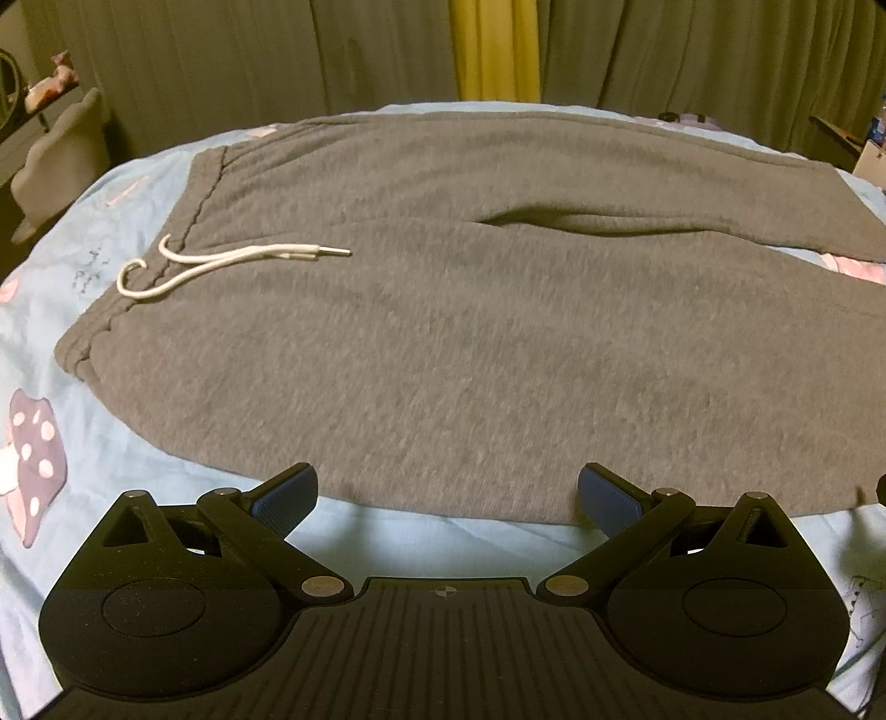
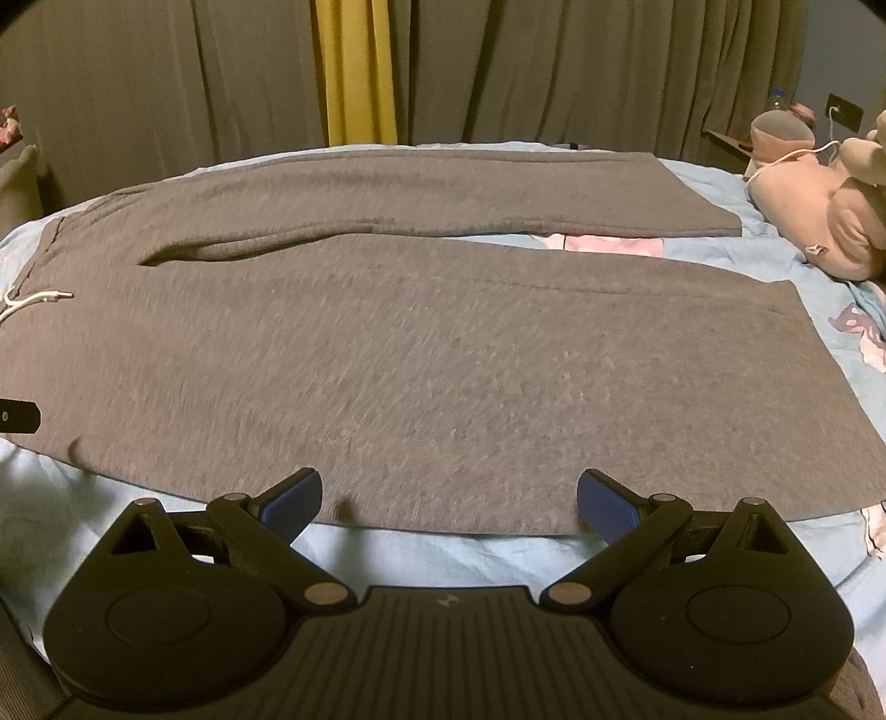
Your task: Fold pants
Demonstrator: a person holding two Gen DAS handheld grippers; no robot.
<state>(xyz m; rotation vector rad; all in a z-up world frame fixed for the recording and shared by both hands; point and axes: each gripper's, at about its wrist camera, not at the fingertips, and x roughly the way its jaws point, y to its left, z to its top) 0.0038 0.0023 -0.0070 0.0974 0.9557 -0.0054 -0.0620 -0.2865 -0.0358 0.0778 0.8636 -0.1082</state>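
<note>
Grey sweatpants [image 1: 470,343] lie flat and spread out on a light blue bedsheet [image 1: 111,443], waistband to the left with a white drawstring [image 1: 221,263]. The right wrist view shows both legs [image 2: 443,360] running to the right, the far leg [image 2: 443,194] apart from the near one. My left gripper [image 1: 447,493] hovers open at the near edge of the pants, close to the waist end, holding nothing. My right gripper [image 2: 448,498] is open too, at the near edge of the near leg, with nothing between its fingers. The left gripper's tip [image 2: 19,417] shows at the far left of the right wrist view.
Dark curtains [image 1: 221,55] with a yellow strip [image 1: 495,50] hang behind the bed. A plush toy [image 2: 819,210] lies at the right end of the bed beyond the leg cuffs. A grey chair back [image 1: 61,160] stands left of the bed.
</note>
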